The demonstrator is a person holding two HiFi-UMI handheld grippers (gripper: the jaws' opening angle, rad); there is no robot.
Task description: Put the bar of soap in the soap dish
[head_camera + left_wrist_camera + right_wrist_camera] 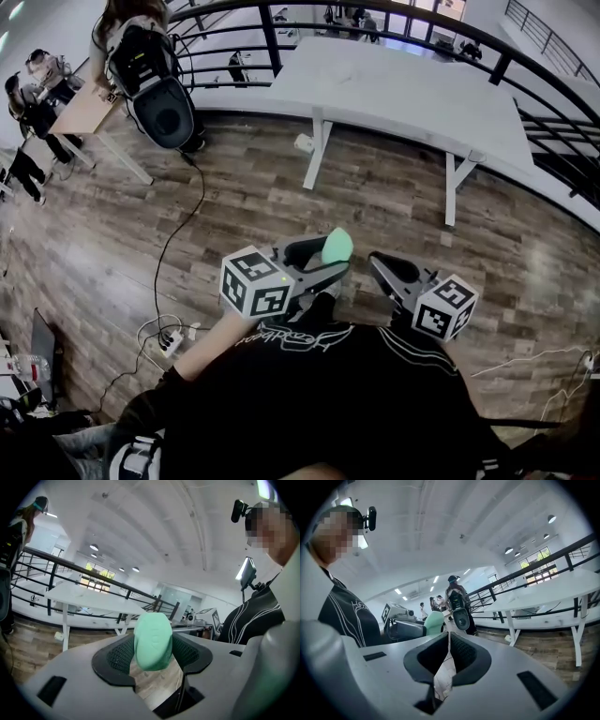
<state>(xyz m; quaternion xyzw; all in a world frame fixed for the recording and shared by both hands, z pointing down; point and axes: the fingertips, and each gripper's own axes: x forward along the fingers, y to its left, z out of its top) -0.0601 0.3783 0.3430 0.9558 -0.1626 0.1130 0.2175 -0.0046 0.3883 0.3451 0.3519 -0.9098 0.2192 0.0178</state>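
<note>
— Closest to the head camera?
— Two claws, held over a wooden floor (244, 202). One white table (403, 94) stands beyond.
— And the soap?
— One green bar of soap (153, 641), clamped in the left claw (330, 255), well off the table. The right claw (449, 641) is clenched on nothing; only its own view shows that.

Left gripper (323, 259) gripping mint-green rounded bar of soap (337, 246) at jaw tips, marker cube facing camera. Right gripper (382, 265) hovering just beside it on right, nothing showing between jaws. Both hanging over brown wood-plank floor (253, 202). White rectangular table (403, 89) standing well beyond tips. Black cable (184, 220) trailing across floor left of left gripper.
</note>
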